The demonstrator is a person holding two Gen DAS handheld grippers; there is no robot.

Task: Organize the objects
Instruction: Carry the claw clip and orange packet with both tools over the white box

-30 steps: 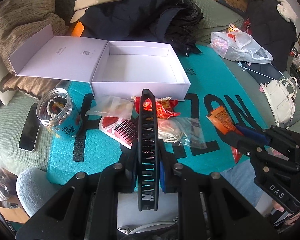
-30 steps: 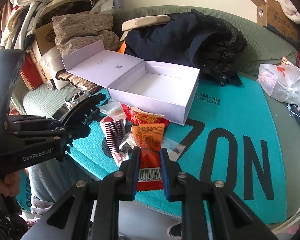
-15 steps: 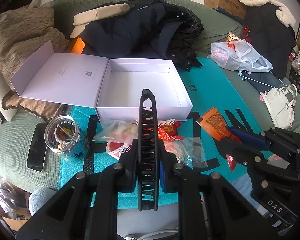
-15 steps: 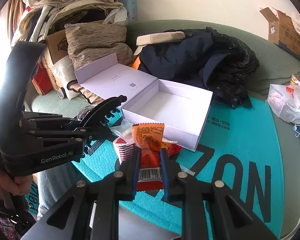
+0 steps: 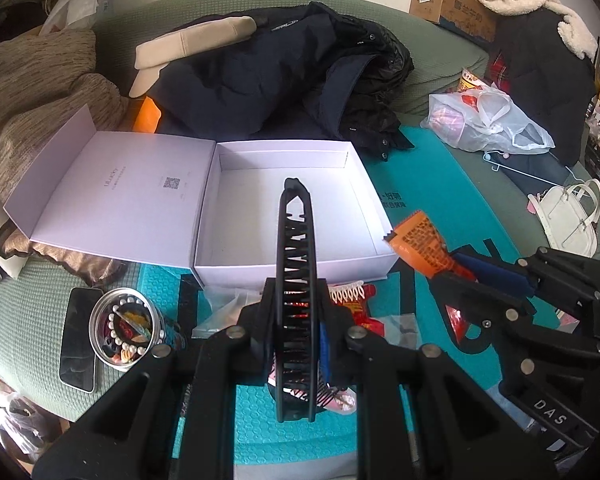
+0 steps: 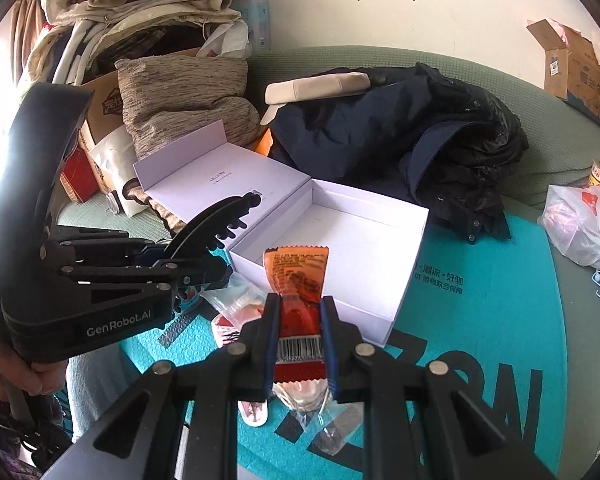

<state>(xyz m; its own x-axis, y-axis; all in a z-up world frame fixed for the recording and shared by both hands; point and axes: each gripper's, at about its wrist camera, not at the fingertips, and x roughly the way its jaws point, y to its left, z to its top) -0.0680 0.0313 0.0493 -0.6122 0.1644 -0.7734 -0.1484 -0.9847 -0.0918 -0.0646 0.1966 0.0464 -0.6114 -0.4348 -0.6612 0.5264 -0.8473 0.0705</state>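
Note:
My left gripper (image 5: 296, 332) is shut on a long black hair claw clip (image 5: 296, 264), held upright with its tip over the open white box (image 5: 300, 264). My right gripper (image 6: 299, 332) is shut on an orange snack packet (image 6: 298, 276), held in front of the box's near corner (image 6: 376, 316). The packet (image 5: 420, 240) and right gripper (image 5: 496, 280) also show at the right of the left wrist view, the clip (image 6: 216, 224) and left gripper (image 6: 192, 268) at the left of the right wrist view. The box is empty, its lid (image 5: 120, 192) folded open leftward.
On the teal mat (image 5: 440, 184) before the box lie clear bags, a red snack packet (image 5: 352, 300) and a comb. A bead jar (image 5: 128, 328) and a phone (image 5: 78, 340) sit left. A dark jacket (image 5: 284, 72), a plastic bag (image 5: 484, 120) and a white handbag (image 5: 568, 220) lie around.
Both grippers have risen and moved forward toward the box with their objects. The clip's tip now stands over the box, and the packet is near its front corner.

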